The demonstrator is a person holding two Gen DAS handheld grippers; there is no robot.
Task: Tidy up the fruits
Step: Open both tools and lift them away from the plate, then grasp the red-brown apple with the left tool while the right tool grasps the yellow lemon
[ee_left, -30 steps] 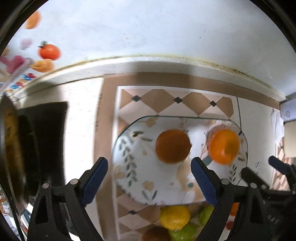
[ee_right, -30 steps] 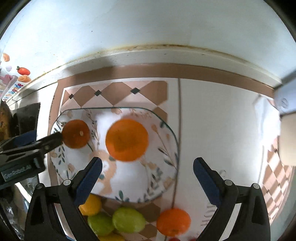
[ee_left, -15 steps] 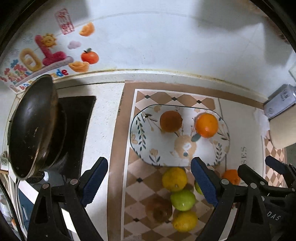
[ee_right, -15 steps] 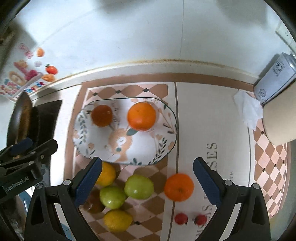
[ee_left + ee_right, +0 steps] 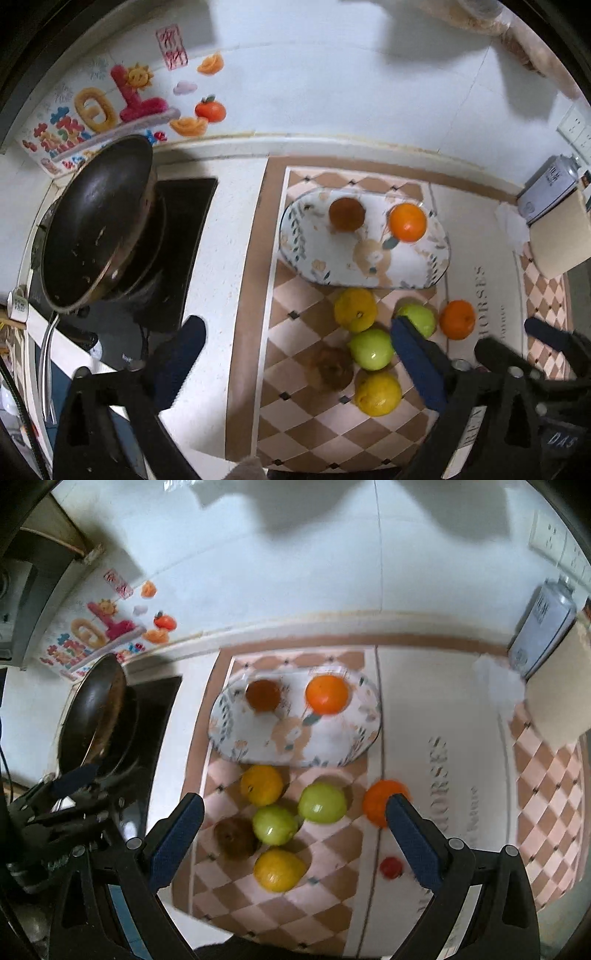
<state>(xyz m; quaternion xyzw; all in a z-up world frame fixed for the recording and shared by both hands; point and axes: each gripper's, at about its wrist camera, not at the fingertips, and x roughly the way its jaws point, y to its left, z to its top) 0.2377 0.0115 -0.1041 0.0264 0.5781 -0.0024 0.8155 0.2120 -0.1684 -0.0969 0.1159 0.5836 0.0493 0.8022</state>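
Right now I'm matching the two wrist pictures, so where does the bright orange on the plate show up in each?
Left wrist view: the orange sits right of centre, upper middle, on the plate's right half.
Right wrist view: the orange sits just above centre, again on the plate's right half.
Shared landmark: the brown fruit beside it on the plate.

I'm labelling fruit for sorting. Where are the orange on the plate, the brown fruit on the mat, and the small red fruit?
orange on the plate [image 5: 326, 694], right wrist view, its centre
brown fruit on the mat [image 5: 235, 837], right wrist view, its top
small red fruit [image 5: 390, 867], right wrist view, its centre
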